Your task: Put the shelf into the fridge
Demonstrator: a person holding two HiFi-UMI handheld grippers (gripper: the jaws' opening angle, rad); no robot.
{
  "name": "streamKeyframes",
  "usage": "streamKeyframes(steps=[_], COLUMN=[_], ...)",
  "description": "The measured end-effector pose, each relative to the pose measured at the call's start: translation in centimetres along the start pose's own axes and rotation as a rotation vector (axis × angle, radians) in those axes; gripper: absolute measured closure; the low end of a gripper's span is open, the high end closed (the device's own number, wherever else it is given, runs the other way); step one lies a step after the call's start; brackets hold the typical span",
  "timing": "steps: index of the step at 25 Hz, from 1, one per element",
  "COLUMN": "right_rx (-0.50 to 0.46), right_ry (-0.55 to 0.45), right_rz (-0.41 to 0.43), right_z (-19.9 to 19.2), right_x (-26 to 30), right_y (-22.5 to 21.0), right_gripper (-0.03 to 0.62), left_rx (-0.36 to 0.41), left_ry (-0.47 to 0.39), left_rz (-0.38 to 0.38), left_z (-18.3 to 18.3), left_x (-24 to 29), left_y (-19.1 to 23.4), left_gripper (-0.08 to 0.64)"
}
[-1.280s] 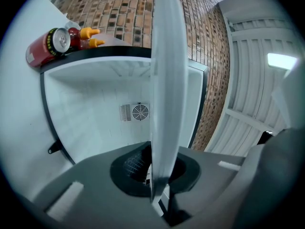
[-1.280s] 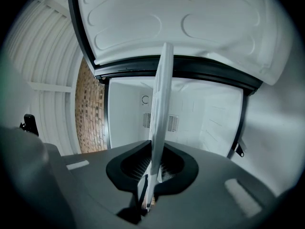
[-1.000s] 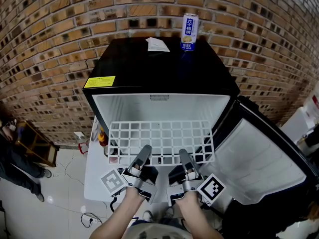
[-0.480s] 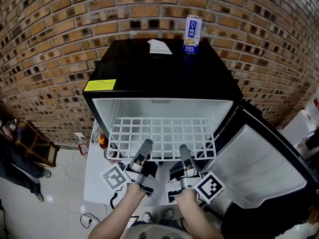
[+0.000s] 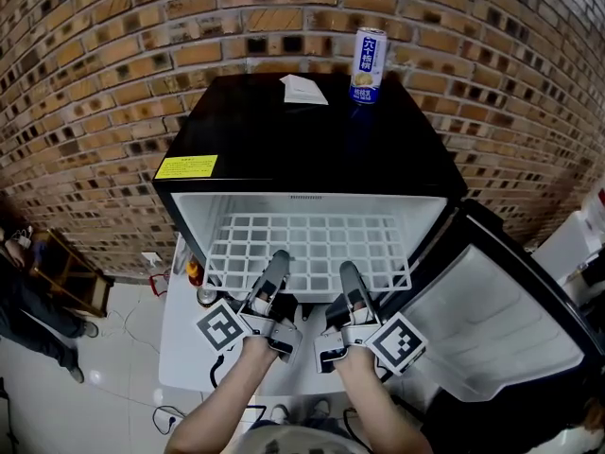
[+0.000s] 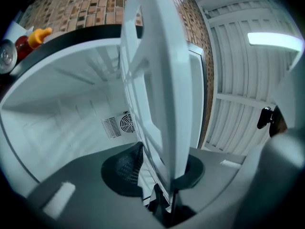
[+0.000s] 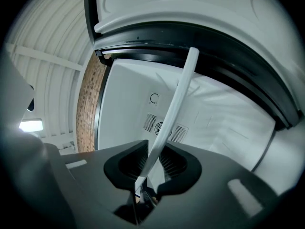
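We count one fridge [image 5: 312, 149] with one open door [image 5: 492, 320] and one white wire shelf [image 5: 312, 244]. On the fridge top are one can [image 5: 368, 52] at the back right corner, one folded paper [image 5: 303, 89] by the back edge and one yellow label [image 5: 187, 166] at the front left corner. One yellow-capped bottle [image 5: 194, 270] stands beside the fridge. There are two claws, left claw [image 5: 277, 265] and right claw [image 5: 348, 277]. Their jaws have just been opening with the shelf's front edge between them.

The head view looks steeply down from above the open fridge [image 5: 302, 149]. Left and right gripper views ride close at its mouth, facing inward; all three views share the white shelf [image 5: 307, 249].
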State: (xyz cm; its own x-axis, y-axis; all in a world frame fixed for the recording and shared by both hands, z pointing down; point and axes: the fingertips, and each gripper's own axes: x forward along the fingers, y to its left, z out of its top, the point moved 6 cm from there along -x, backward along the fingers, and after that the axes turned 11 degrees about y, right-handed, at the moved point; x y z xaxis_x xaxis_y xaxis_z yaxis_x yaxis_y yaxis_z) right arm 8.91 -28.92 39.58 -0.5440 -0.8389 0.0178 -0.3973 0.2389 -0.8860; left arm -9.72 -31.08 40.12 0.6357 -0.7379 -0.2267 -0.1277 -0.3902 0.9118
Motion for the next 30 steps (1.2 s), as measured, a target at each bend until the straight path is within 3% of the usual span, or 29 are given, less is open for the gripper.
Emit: streamKeyframes(steps=[5,10,12,15,19,30], right_rx=[-0.042,-0.049,-0.007,0.062,-0.084,-0.077], right_ry=[-0.024,-0.035,-0.042,-0.056,-0.060,-0.068], right_rz=[0.060,0.030,0.008,-0.015,0.050,0.040], right_z=[0.7,0.9,0.9,0.7,2.1,3.0], right_x=[1.7,2.6,2.9,3.4,4.5,6.5], right_y=[0.6,0.4,0.1,-0.4,0.2,-0.5], right_gripper=[0.508,0.497,0.494,0.492,0.491,0.488], left_rx=[0.074,0.141,0.155,0.164,0.159,0.170], left_ry=[0.001,-0.003,-0.005,-0.005,-0.008,-0.014], left_rz=[0.005,0.002,-0.001,-0.001,-0.004,-0.015], left_z=[0.9,1.9,2.1,2.6,3.0,4.5], left_x=[1.0,1.8,2.2,2.6,3.3,4.9], left_y=[0.6,0.9,1.1,1.5,1.8,2.6], left_gripper=[0.448,0.426,0.417,0.414,0.411,0.403])
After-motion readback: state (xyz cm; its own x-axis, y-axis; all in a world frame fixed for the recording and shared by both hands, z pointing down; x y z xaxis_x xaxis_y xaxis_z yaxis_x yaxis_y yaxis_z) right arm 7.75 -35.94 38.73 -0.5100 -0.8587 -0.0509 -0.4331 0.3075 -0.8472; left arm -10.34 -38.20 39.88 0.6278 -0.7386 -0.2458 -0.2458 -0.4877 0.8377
